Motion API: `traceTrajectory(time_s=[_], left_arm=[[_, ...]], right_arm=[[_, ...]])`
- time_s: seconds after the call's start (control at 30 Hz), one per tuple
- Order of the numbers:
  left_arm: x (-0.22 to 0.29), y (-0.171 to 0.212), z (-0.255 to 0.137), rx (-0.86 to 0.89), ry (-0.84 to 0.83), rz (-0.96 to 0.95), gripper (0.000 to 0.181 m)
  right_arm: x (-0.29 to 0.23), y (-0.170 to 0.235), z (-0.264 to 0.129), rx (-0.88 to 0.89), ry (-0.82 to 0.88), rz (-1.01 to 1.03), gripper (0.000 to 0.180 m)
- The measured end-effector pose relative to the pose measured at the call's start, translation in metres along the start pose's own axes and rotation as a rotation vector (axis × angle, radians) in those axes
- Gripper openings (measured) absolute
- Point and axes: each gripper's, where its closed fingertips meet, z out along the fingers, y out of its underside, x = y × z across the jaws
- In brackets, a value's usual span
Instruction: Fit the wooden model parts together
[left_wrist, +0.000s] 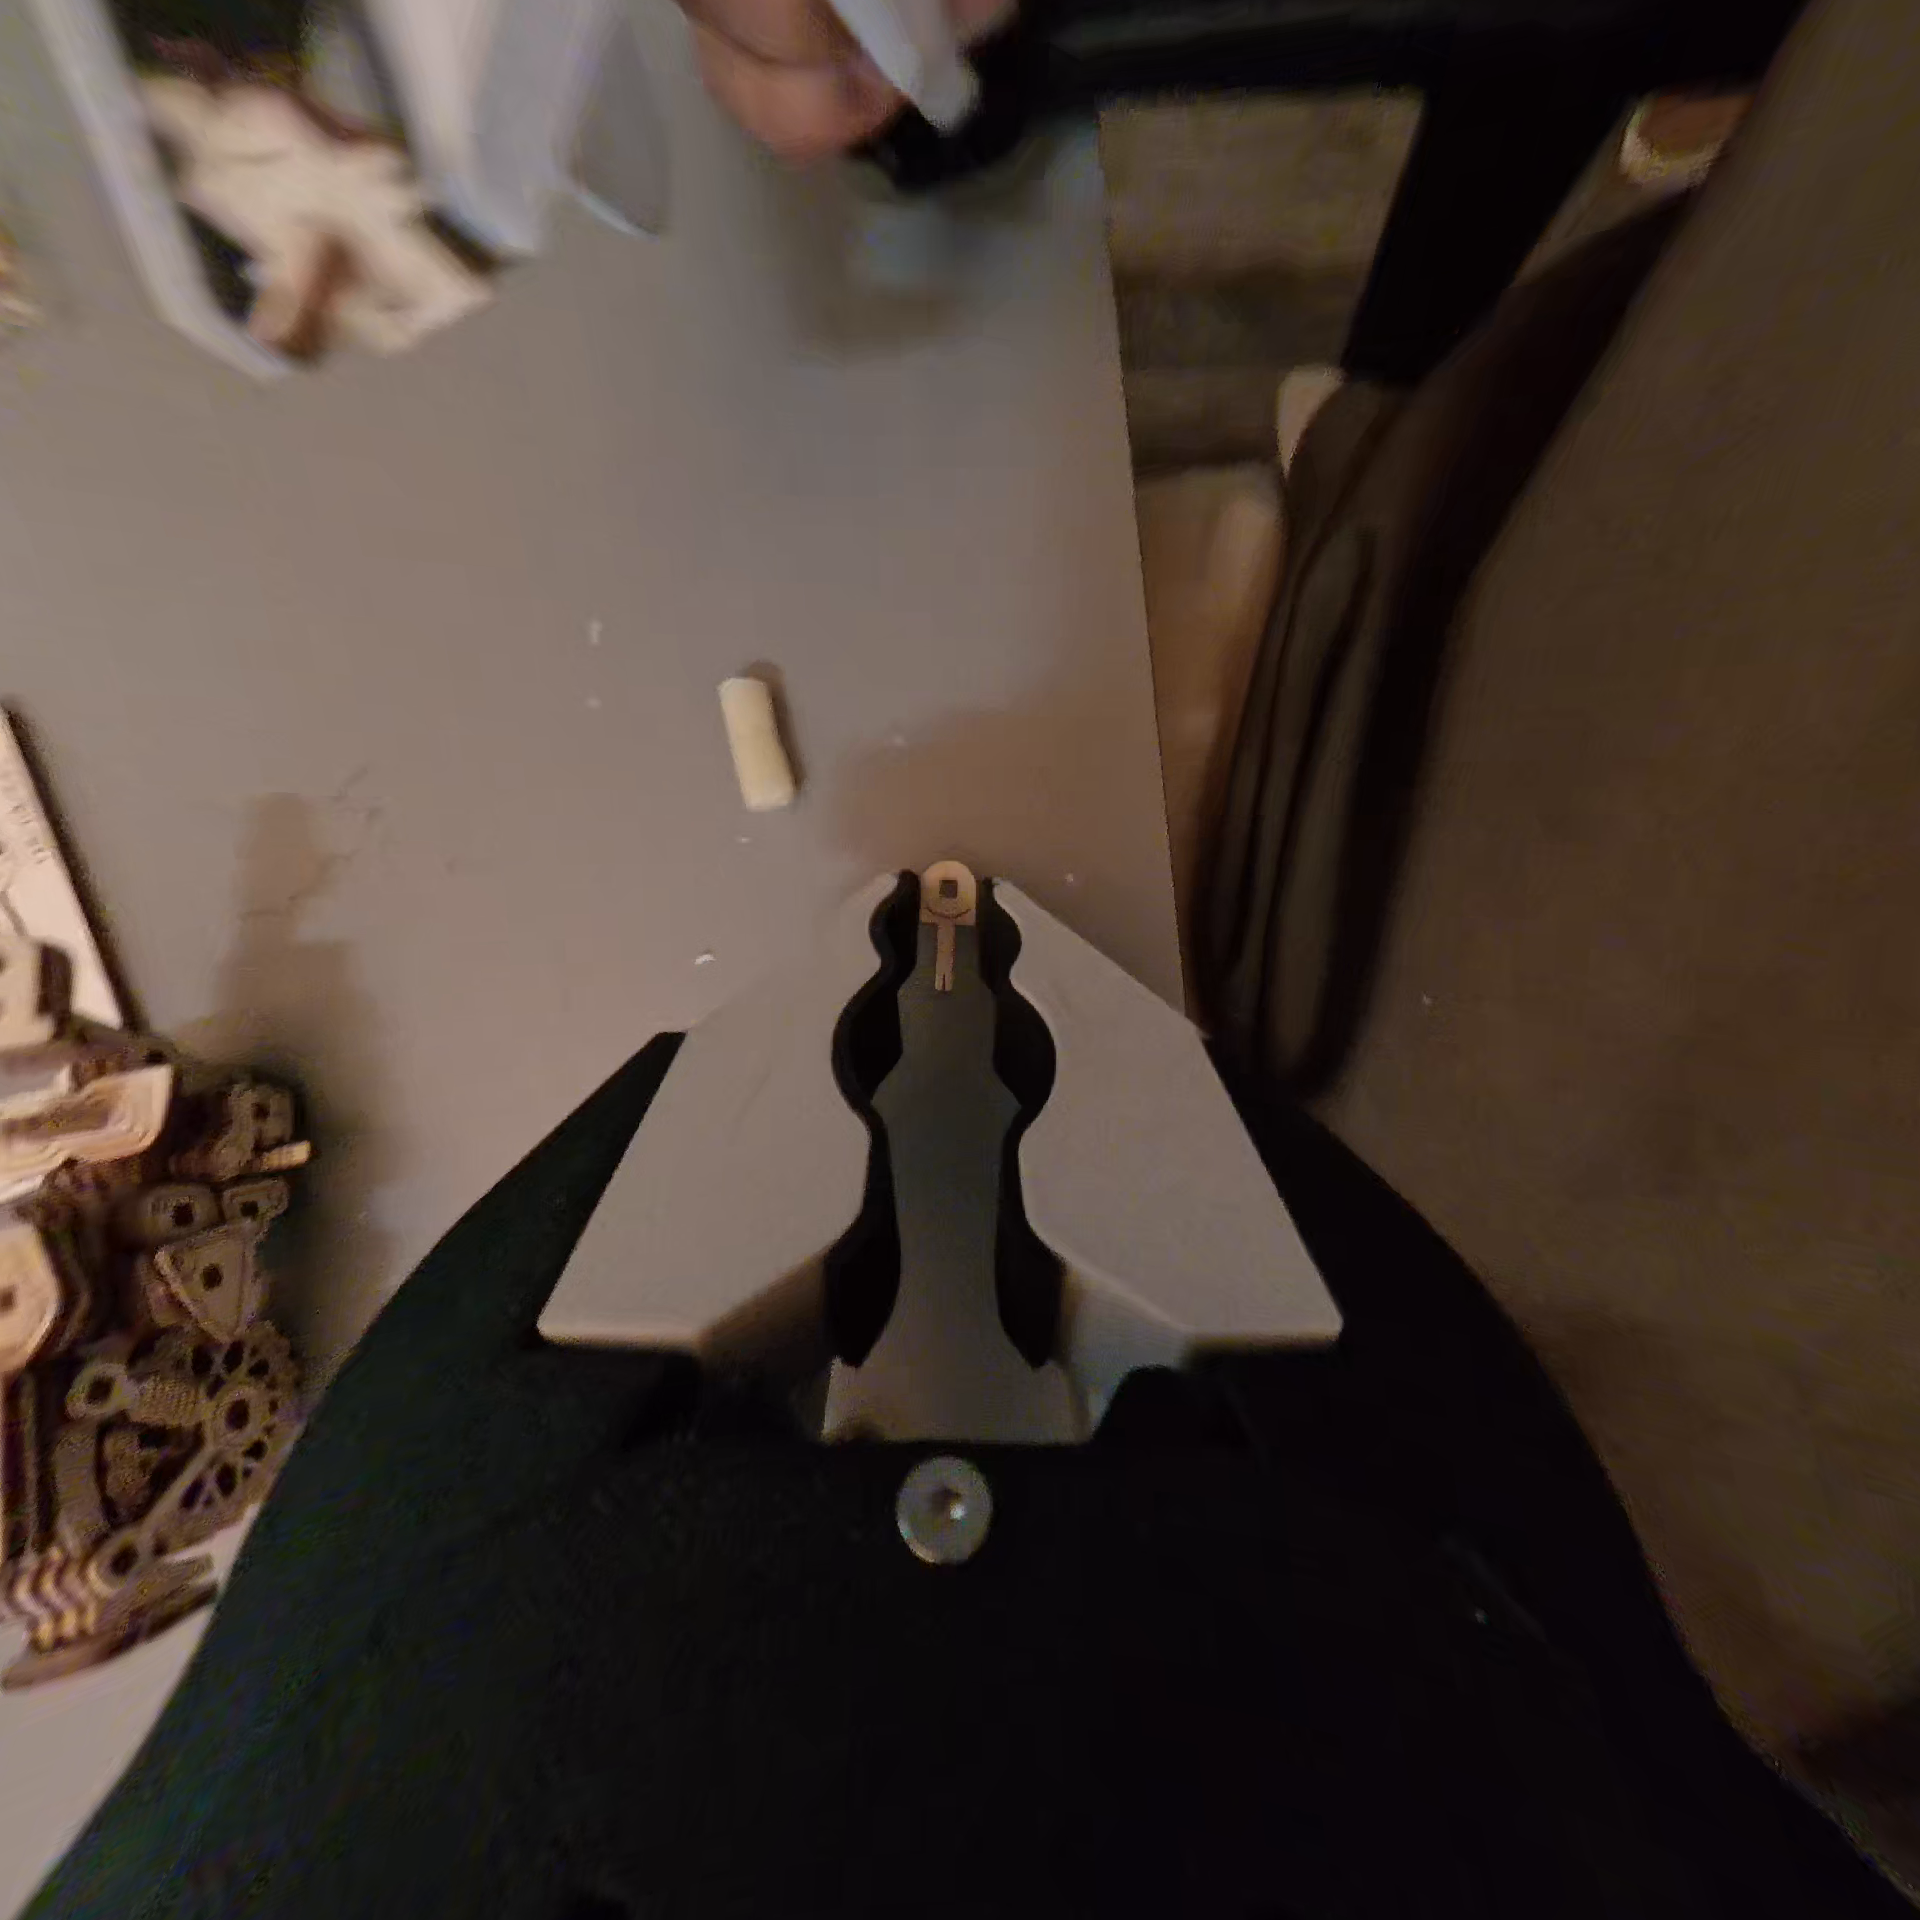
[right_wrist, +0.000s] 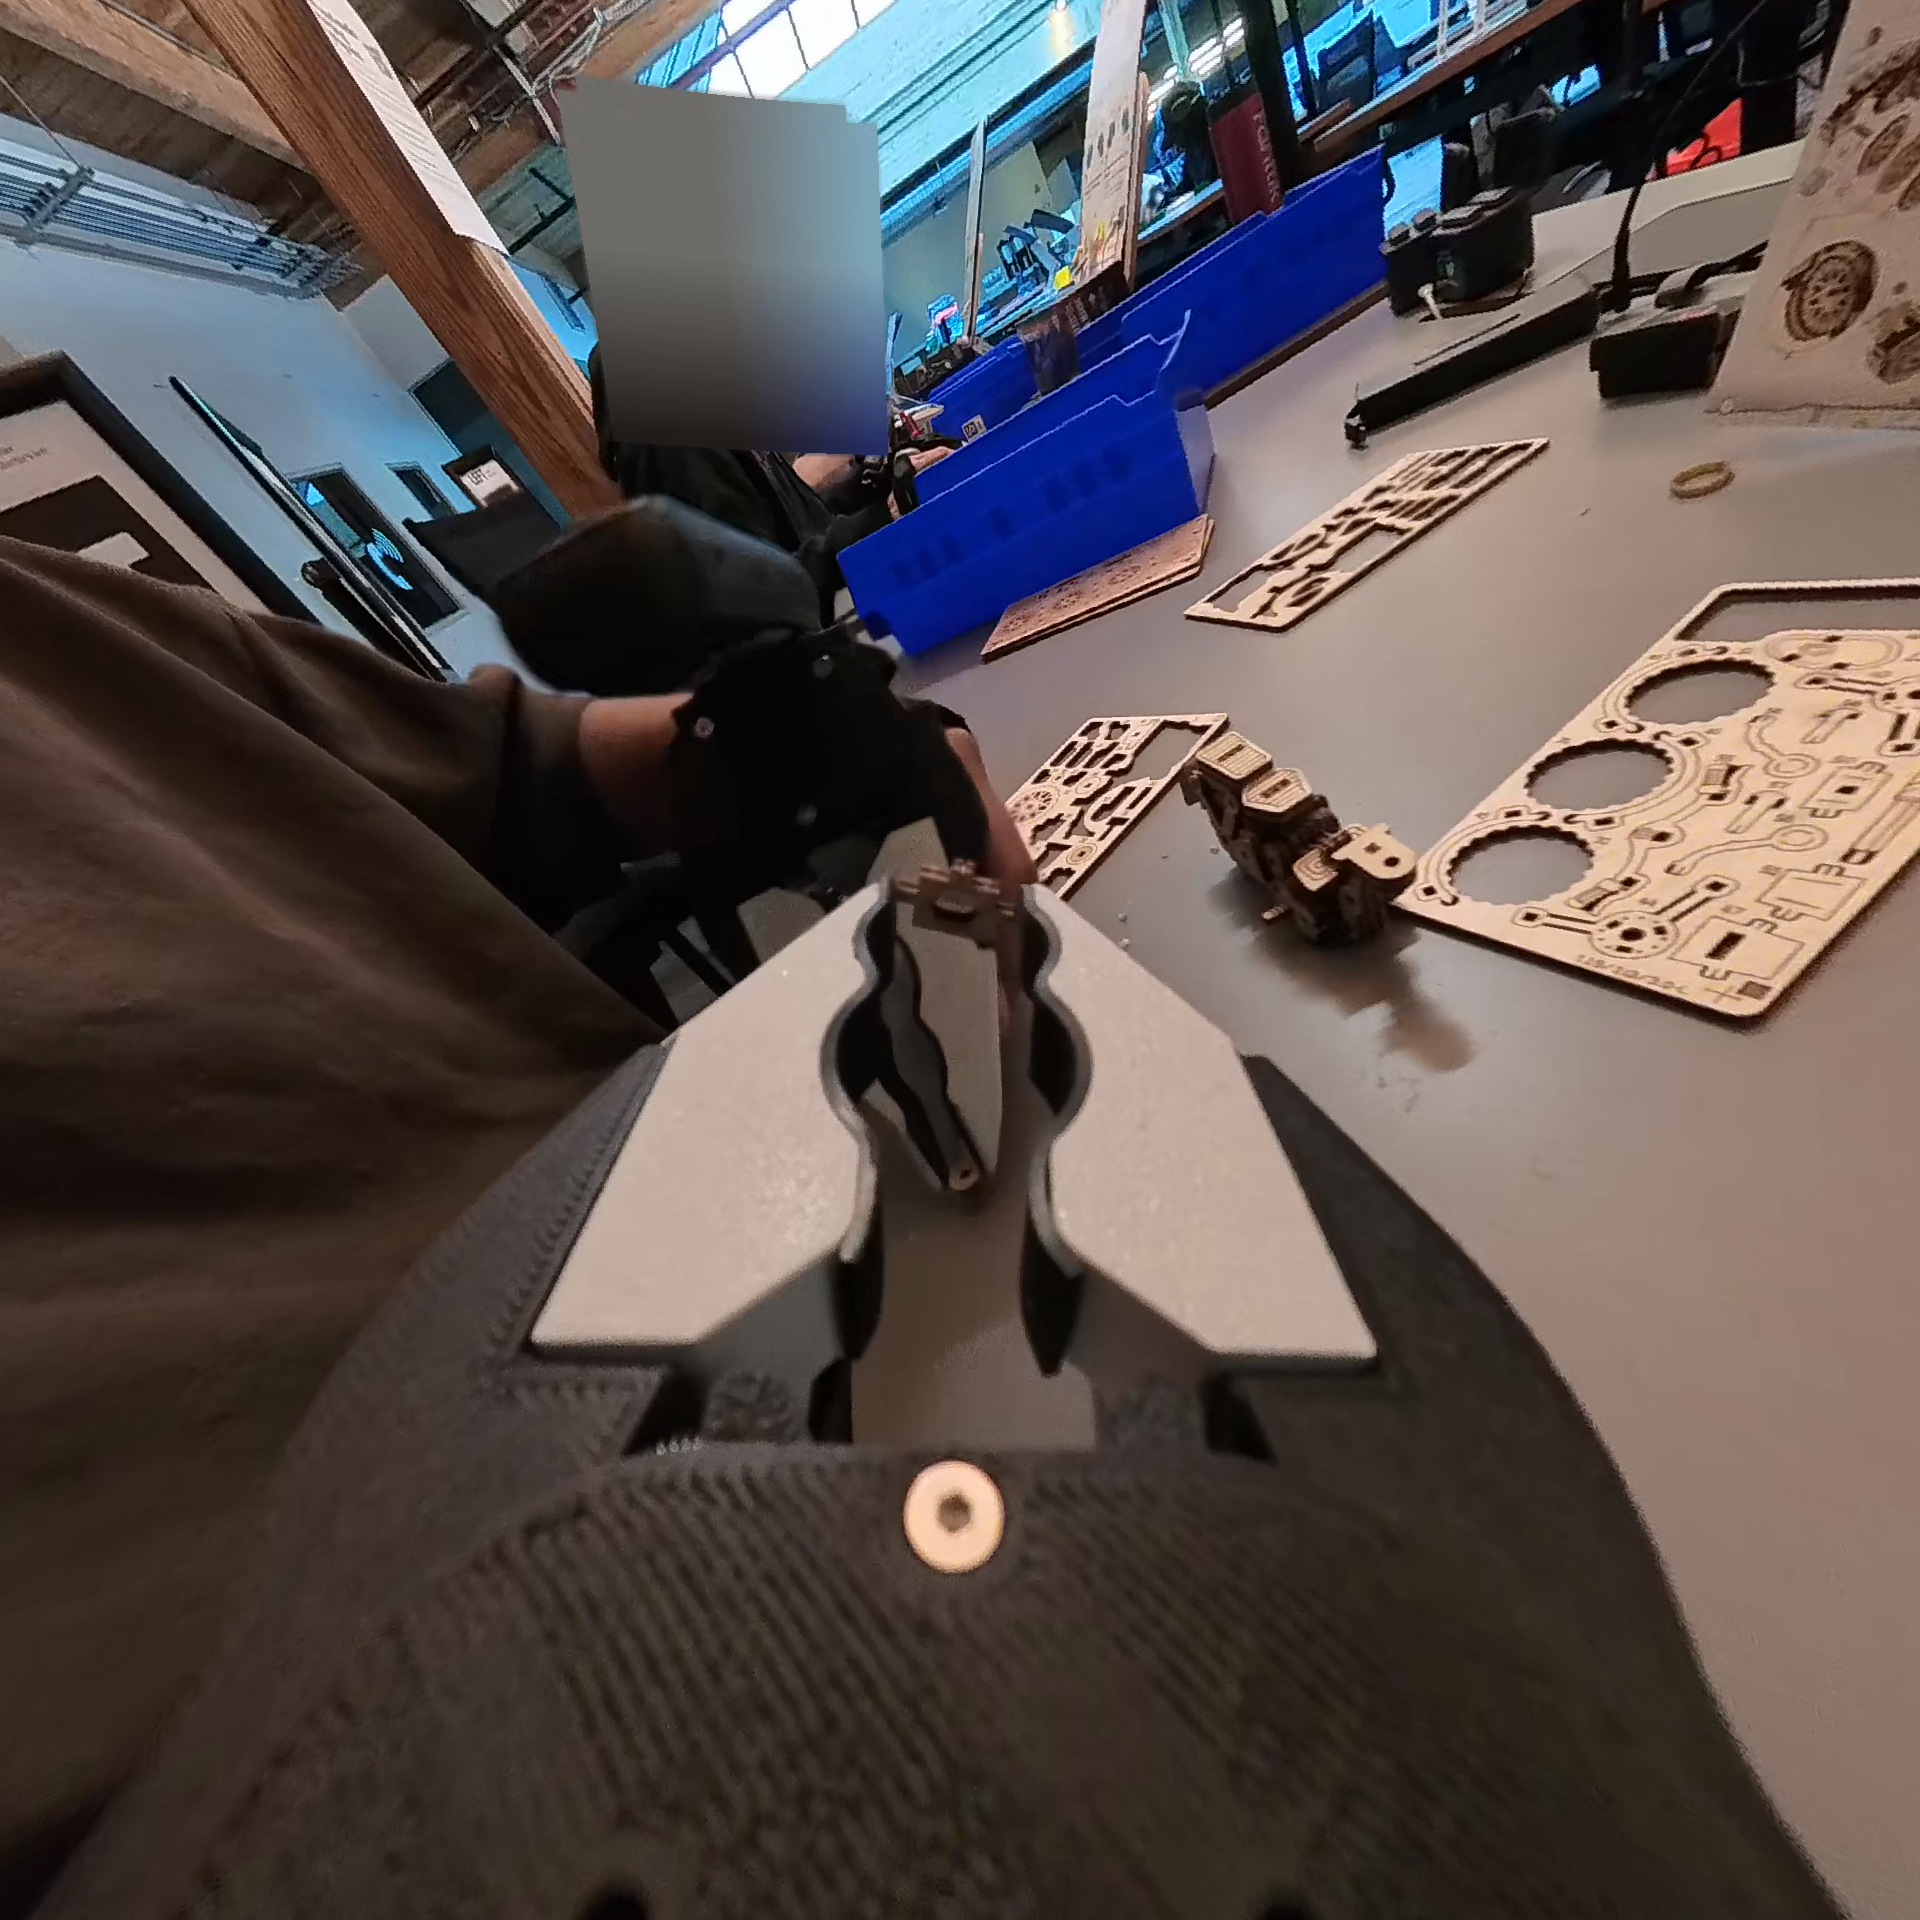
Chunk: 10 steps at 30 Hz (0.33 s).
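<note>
My left gripper is shut on a small pale wooden lever with a round head and a square hole, held over the grey table near its right edge. My right gripper is shut on a small toothed wooden part at its fingertips, raised above the table. The left gripper's black body and a hand show just beyond it. The part-built wooden model lies on the table to the right; it also shows at the left in the left wrist view.
A short white cylinder lies ahead of the left gripper. Laser-cut wooden sheets lie around the model. Blue bins stand behind. A sleeve fills the left. A dark chair stands off the table's edge. My hands' fingertips stand some 11 cm from each other.
</note>
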Motion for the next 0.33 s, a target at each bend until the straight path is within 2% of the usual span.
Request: traceTrajectory(time_s=[0.03,0.13,0.23,0.33], left_arm=[[-0.005,-0.007,-0.006,0.069,-0.008,-0.053,0.009],[-0.024,-0.039,-0.041,0.434,0.003,-0.324,0.009],[-0.038,-0.054,-0.086,0.840,0.143,-0.615,0.008],[-0.037,-0.053,-0.103,1.001,0.258,-0.737,0.008]], right_arm=[[0.000,-0.001,-0.001,0.003,0.002,-0.007,0.020],[-0.001,-0.004,-0.002,0.012,0.026,-0.046,0.020],[-0.007,-0.008,0.002,0.027,0.038,-0.090,0.020],[-0.019,-0.010,0.012,0.046,0.017,-0.091,0.020]])
